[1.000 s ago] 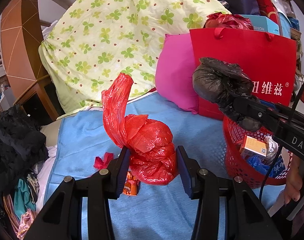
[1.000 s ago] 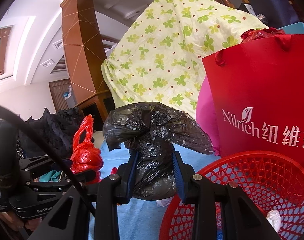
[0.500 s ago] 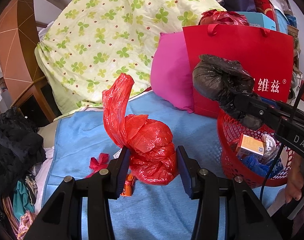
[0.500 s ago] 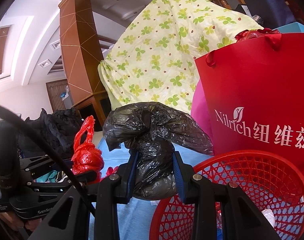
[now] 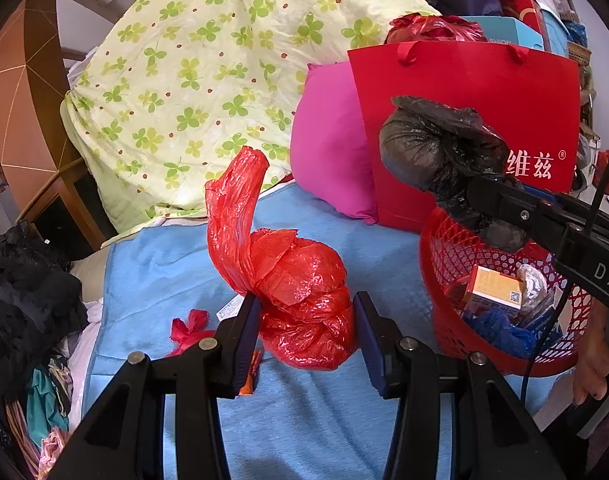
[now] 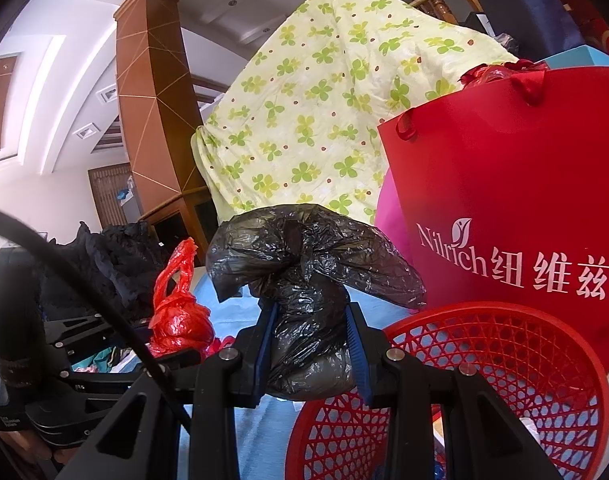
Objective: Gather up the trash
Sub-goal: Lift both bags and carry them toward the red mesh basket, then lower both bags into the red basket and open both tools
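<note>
A knotted red plastic bag hangs between the pads of my left gripper, which is shut on it just above the blue cloth. My right gripper is shut on a crumpled black plastic bag. It holds that bag at the near-left rim of the red mesh basket. In the left wrist view the black bag and the right gripper hang over the basket, which holds an orange box, blue wrapping and foil. The red bag also shows in the right wrist view.
A red paper gift bag and a pink pillow stand behind the basket. A clover-print quilt is heaped at the back. A red scrap and an orange wrapper lie on the cloth. Dark clothes pile up left.
Both bags stay clamped. The basket and the gift bag have slid slightly left in both views, so the black bag sits closer over the basket's rim.
</note>
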Demonstrator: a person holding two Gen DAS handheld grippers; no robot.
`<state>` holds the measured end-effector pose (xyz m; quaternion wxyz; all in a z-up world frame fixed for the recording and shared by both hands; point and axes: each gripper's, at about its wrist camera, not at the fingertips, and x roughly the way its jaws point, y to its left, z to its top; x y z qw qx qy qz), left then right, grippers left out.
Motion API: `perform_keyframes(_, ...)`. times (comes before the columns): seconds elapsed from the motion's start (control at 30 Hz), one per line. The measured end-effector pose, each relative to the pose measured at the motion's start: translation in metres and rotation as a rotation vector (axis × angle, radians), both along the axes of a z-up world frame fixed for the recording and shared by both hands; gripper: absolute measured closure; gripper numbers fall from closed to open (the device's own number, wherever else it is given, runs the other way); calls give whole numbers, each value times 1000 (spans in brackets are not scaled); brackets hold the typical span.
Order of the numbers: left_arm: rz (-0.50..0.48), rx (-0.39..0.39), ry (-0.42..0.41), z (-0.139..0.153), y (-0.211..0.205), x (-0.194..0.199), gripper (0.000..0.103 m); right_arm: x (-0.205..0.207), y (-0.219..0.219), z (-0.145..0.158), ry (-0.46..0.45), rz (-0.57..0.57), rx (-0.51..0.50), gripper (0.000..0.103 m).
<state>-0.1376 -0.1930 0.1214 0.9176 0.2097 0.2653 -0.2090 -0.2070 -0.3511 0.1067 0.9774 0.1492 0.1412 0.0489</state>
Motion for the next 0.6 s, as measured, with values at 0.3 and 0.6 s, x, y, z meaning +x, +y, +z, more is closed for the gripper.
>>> perform_keyframes(0.3,-29,0,2,1,-14,-4,54,-11,-4,0,-9,-28,13,67)
perform_keyframes(0.6,-80,-38,16,3,-30,-10,54,-30,-22,0,-23,-73,45,67)
